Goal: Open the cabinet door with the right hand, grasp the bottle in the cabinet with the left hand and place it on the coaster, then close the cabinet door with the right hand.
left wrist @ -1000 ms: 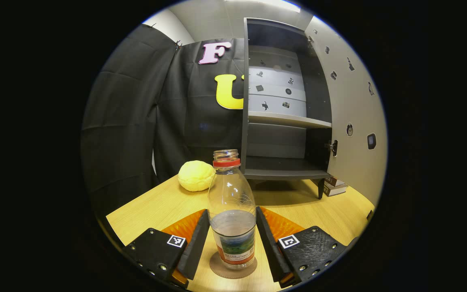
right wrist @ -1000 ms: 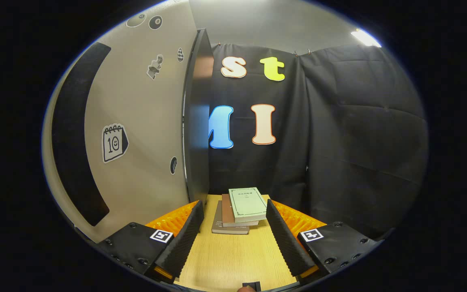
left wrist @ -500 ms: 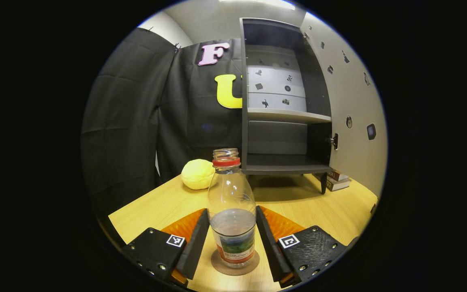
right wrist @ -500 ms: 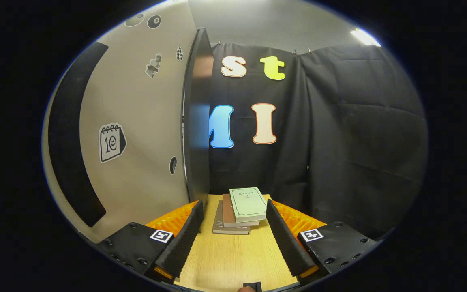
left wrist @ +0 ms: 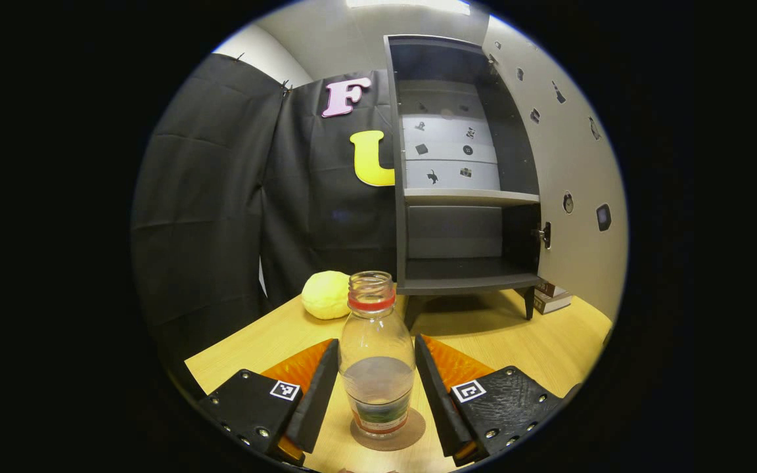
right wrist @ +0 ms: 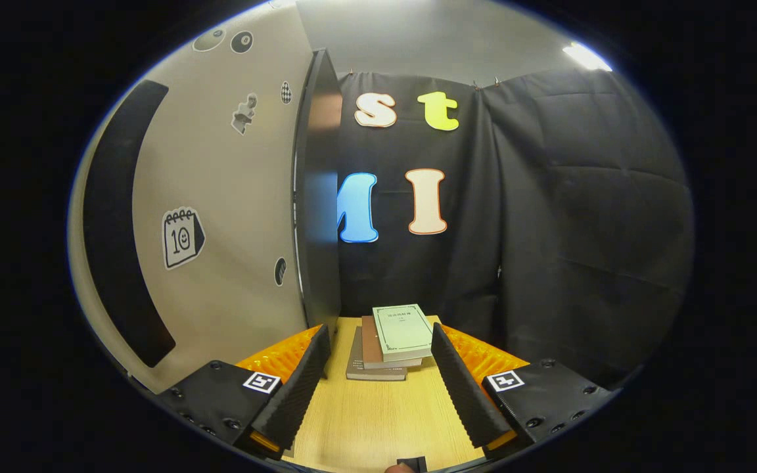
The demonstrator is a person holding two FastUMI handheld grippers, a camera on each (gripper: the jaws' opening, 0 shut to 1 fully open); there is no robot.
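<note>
In the left gripper view, the left gripper point(left wrist: 376, 387) is sitting spread wide, its 2 fingers point(left wrist: 316, 394) flanking the bottle point(left wrist: 377, 358) with a clear gap on each side, so nothing is pressing on it. The bottle is standing upright on the round coaster point(left wrist: 411, 433), uncapped, with a little liquid in its lower part. Judging from this, the placing step looks finished and the release is being completed; the left hand's next move calls for drawing straight back without brushing the bottle. Behind it, 1 cabinet point(left wrist: 457, 197) is standing on the wooden table point(left wrist: 536, 341) with its door point(left wrist: 575, 164) swung wide open and its 2 visible compartments, split by 1 shelf, holding nothing. 1 yellow bun-like lump point(left wrist: 326, 294) is lying left of the cabinet, and some books point(left wrist: 552, 297) are peeking out beyond the cabinet's right foot.

In the right gripper view, the right gripper point(right wrist: 378, 387) is also hanging wide apart, gripping nothing, just beside the open door point(right wrist: 221, 217), whose dark edge point(right wrist: 319, 210) is rising close to its left finger. What remains is closing the door, which calls for the right hand getting against the panel and swinging it towards the cabinet. 1 stack of 3 books point(right wrist: 388, 341) is resting on the table point(right wrist: 378, 420) ahead.
</note>
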